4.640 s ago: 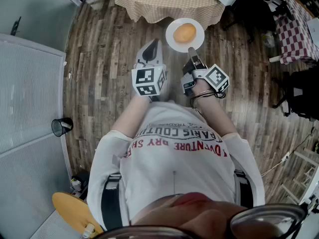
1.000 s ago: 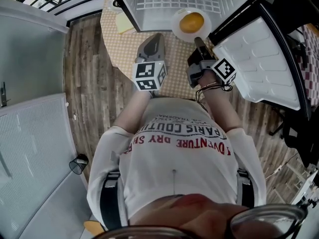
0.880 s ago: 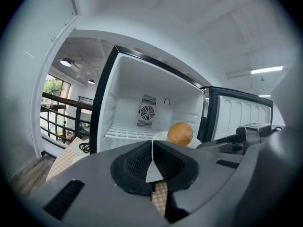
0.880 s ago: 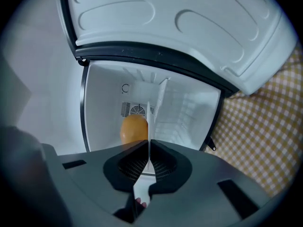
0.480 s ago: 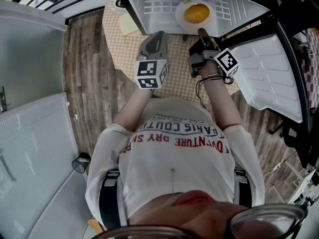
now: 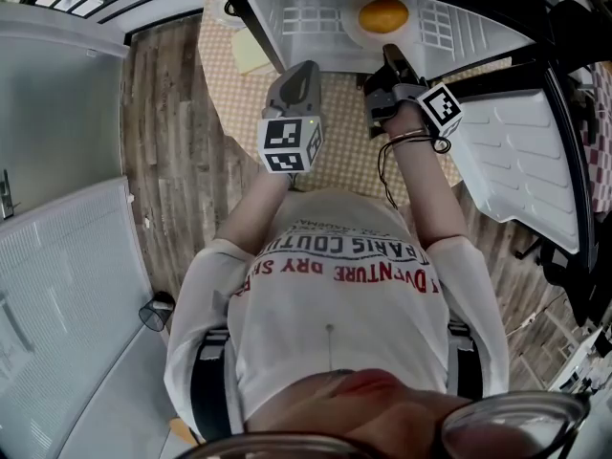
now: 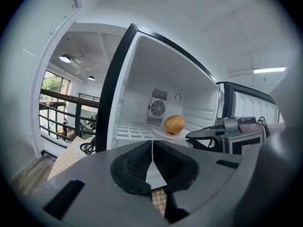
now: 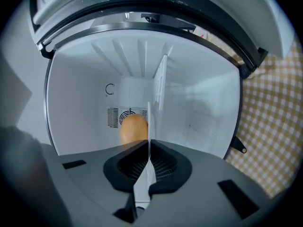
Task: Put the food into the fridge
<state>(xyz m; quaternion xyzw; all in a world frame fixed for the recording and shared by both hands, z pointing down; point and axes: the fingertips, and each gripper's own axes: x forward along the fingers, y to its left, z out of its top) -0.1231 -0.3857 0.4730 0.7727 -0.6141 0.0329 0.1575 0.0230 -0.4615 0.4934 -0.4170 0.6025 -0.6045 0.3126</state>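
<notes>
An orange round food (image 6: 382, 14) lies on a white plate (image 6: 356, 27) just inside the open white fridge (image 6: 287, 36), above its wire shelf (image 6: 316, 12). My right gripper (image 6: 388, 55) is shut on the plate's near rim. In the right gripper view the plate (image 8: 148, 119) runs edge-on between the closed pads (image 8: 165, 167), with the food (image 8: 132, 129) beyond. My left gripper (image 6: 298, 69) hovers over the table beside it, shut and empty. The left gripper view shows the food (image 7: 174, 124) on the plate (image 7: 182, 133) and the right gripper (image 7: 201, 135).
The fridge door (image 6: 507, 132) stands open at the right. A round table with a checkered cloth (image 6: 234, 94) lies under both grippers, with a yellow paper (image 6: 251, 54) on it. A black cup (image 6: 155, 314) sits on the wooden floor. A railing (image 7: 57, 122) is at the left.
My right gripper has carried the plate with the food forward, from over the table to inside the fridge. The left gripper has barely moved.
</notes>
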